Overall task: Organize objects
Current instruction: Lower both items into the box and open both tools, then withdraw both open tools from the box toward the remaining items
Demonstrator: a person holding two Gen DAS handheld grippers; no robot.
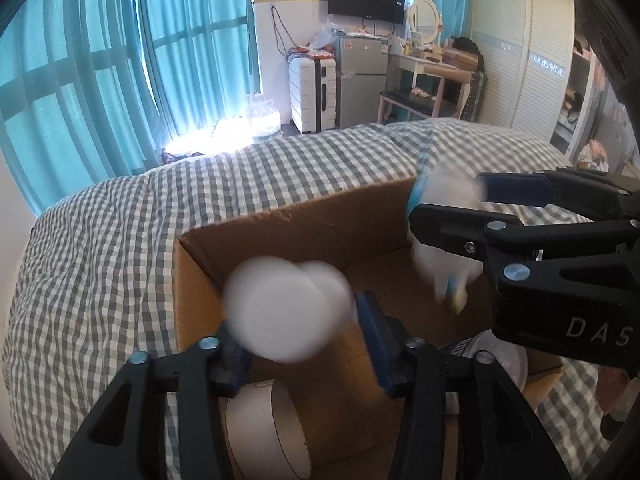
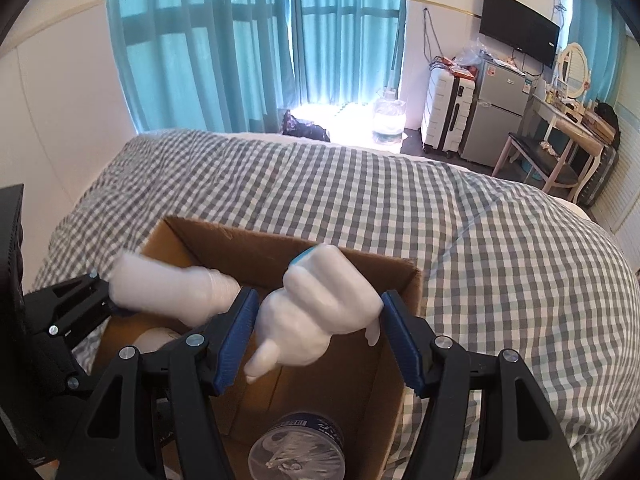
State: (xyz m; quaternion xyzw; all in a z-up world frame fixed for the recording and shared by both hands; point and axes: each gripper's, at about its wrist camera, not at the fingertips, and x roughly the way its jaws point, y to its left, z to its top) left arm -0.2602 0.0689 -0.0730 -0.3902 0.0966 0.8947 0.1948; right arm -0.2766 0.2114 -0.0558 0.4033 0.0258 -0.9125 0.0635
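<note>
Left gripper (image 1: 298,320): its fingers stand moderately wide, with the plain white bottle (image 1: 280,308) between the blue pads, and a sliver of gap shows beside the right pad, so they are not pressing on it.
Plain white bottle, axis: in the left wrist view it is end-on and its round flat base faces the camera. In the right wrist view it lies nearly level, with the narrowed neck pointing away from its gripper and over the box.
Plain white bottle, look: smooth, matt white plastic, a cylinder that tapers at the shoulder. It is heavily blurred.
Right gripper (image 2: 320,296): it is clamped on the blue-banded bottle (image 2: 320,304), with a ribbed blue pad on each flank.
Blue-banded bottle, axis: the long axis is steep. The blue end is up and farther off, and the thin nozzle points down into the box, towards the camera.
Blue-banded bottle, look: glossy white plastic with a lumpy, bulging body and a short stub low on one side.
Place: both bottles hang over the open cardboard box (image 2: 224,236), side by side.
Box: plain brown corrugated card with a raw top edge. It sits on a grey-and-white checked bedspread (image 2: 400,200).
Inside the box: a round tin (image 2: 296,452) with a silvery printed lid, and a white roll (image 1: 260,428) with a cardboard core, lying on its side.
</note>
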